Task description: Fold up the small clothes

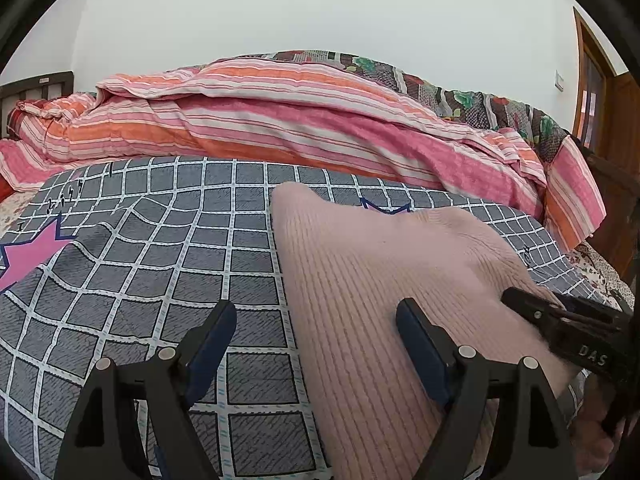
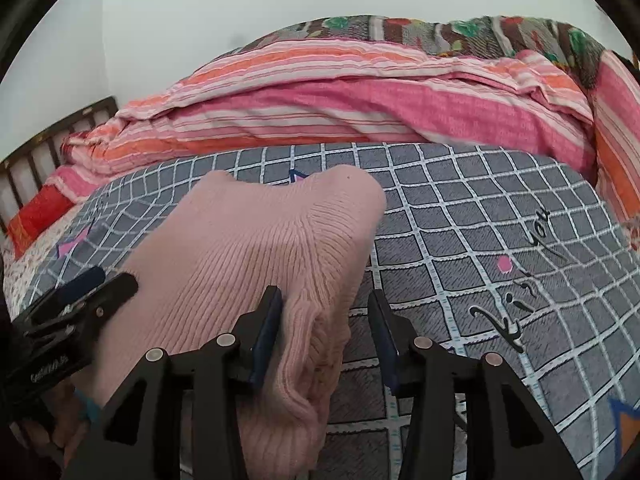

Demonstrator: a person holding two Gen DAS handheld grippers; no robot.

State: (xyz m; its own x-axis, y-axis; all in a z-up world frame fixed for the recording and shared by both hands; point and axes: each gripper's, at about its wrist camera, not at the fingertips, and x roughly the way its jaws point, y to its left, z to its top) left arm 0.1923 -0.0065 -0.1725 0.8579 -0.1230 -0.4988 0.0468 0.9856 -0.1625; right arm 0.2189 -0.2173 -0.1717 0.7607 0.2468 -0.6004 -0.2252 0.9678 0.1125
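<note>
A pale pink ribbed knit sweater [image 1: 380, 260] lies folded on the grey checked bed cover [image 1: 160, 260]. My left gripper [image 1: 316, 314] stands open astride the sweater's left edge, one finger over the cover and the other over the knit. In the right wrist view the sweater [image 2: 260, 240] has a bunched fold at its right edge. That fold sits between the jaws of my right gripper [image 2: 326, 310]. The left pad rests against the fold; the right pad stands clear of it over the cover [image 2: 460, 220]. Each view shows the other gripper's fingers [image 1: 532, 312] [image 2: 92, 284] resting low on the sweater.
A rumpled pink and orange striped quilt [image 1: 280, 120] [image 2: 360, 112] is heaped along the far side of the bed, with a floral blanket [image 1: 460, 96] behind it. A dark headboard [image 2: 40, 148] stands at the left, a wooden door [image 1: 600, 92] at the right.
</note>
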